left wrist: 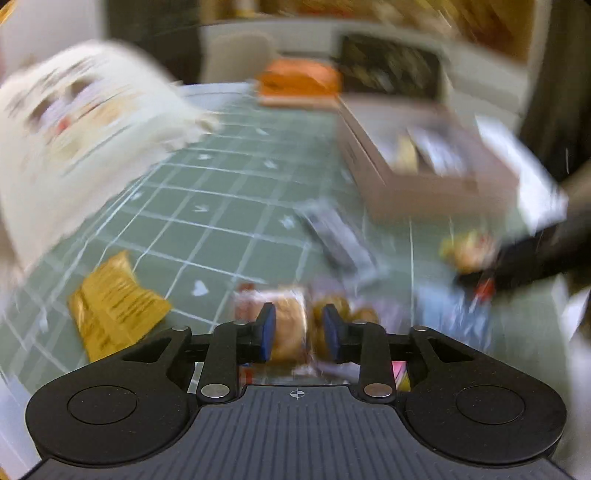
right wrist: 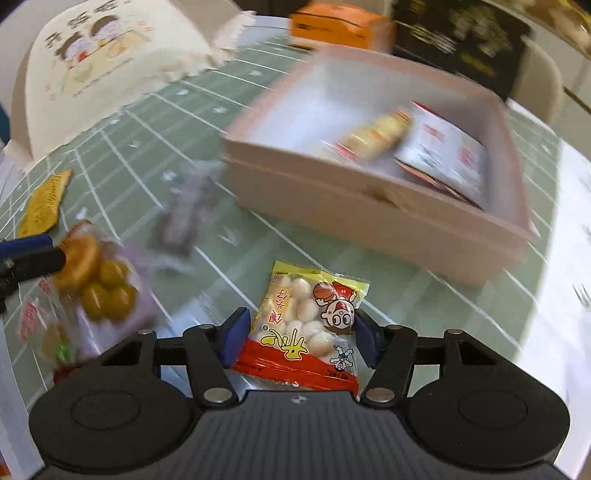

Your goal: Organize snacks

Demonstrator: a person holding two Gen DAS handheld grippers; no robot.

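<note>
My right gripper is shut on a yellow and red packet of white ball snacks and holds it above the green mat, in front of the pink box. The box holds a yellow packet and a white and red packet. My left gripper has its jaws partly apart over a clear packet with a round cake; the view is blurred. That packet and the left fingertip show at the left of the right wrist view.
A yellow packet and a grey packet lie on the green grid mat. A large white cartoon bag stands at the far left. An orange box and a black box stand behind.
</note>
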